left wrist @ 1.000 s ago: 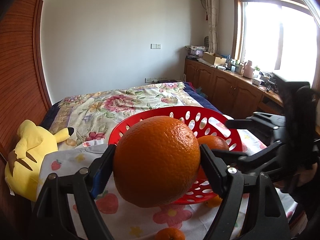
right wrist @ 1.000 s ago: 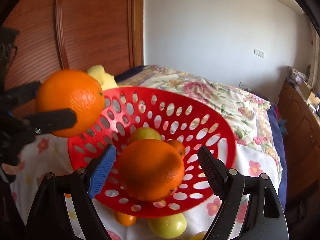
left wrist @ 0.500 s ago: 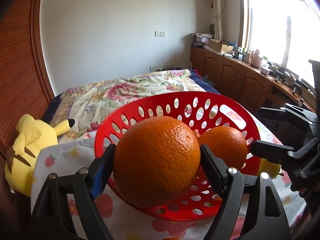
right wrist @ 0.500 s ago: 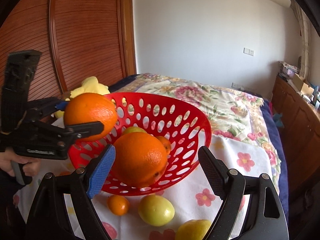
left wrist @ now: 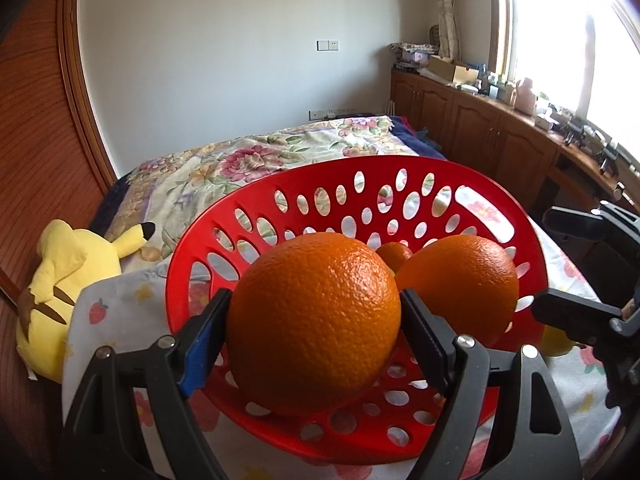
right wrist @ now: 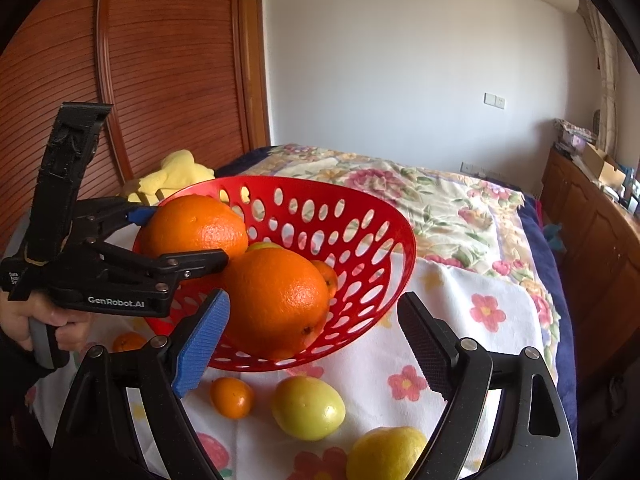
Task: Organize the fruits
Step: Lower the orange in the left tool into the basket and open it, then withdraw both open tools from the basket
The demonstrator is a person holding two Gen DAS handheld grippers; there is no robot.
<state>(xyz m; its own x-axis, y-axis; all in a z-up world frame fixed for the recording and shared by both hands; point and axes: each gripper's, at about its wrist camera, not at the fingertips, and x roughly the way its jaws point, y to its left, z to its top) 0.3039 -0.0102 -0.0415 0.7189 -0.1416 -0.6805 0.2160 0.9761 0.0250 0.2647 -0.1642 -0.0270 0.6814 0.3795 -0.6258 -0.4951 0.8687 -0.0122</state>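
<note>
Two oranges at the basket, one let go, one about to be.

Right tongs (right wrist: 312, 344) now wide and clear of the big orange (right wrist: 276, 300), left resting in the red basket (right wrist: 372, 216) beside a small one. Left tongs (left wrist: 316, 336) clamped on the second orange (left wrist: 316, 320), brought down over the near rim since a second ago, so likely next to drop. Loose on the bed's flowered cloth (right wrist: 500, 304) and waiting: small orange (right wrist: 232, 398), green fruit (right wrist: 308, 408), lemon (right wrist: 388, 456).
</note>
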